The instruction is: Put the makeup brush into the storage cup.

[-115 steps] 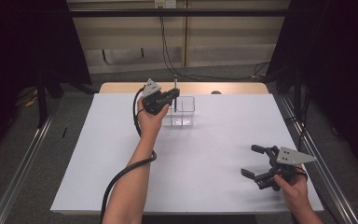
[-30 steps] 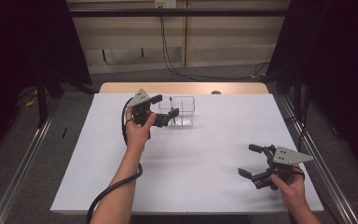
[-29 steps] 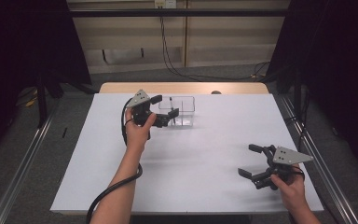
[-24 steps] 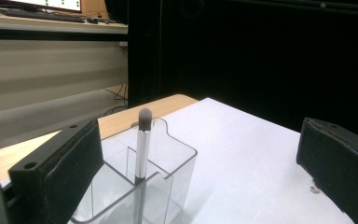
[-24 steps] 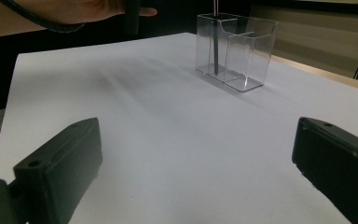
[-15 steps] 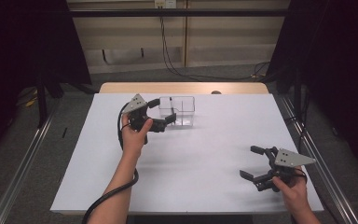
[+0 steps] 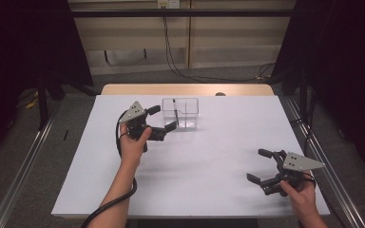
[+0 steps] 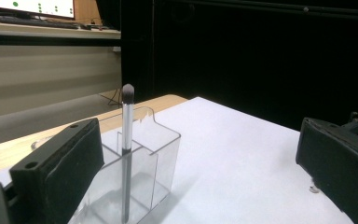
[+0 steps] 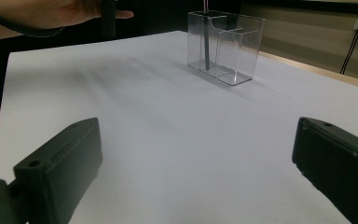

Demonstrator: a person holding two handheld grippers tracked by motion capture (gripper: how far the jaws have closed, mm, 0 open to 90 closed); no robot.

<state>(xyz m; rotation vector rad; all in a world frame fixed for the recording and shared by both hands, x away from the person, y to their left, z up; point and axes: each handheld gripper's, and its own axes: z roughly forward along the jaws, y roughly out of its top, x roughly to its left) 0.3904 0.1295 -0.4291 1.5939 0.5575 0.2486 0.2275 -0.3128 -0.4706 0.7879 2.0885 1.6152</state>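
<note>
Jaws of the left gripper (image 7: 160, 119) stand wide apart w/ nothing between them, just beside the clear organizer (image 7: 180, 114) at the table's far edge. Makeup brush (image 8: 127, 149) stands upright in its left compartment, bristles up. Right gripper (image 7: 266, 166) (also gaping, empty) hovers well apart, near the front-right of the white table (image 7: 209, 156). Risk, I'd judge: the near jaw clips the light organizer wall and tips it, brush incl

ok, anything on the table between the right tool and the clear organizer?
Nothing. In the right gripper view, bare white table runs from the right tool up to the clear organizer holding the brush.
</note>
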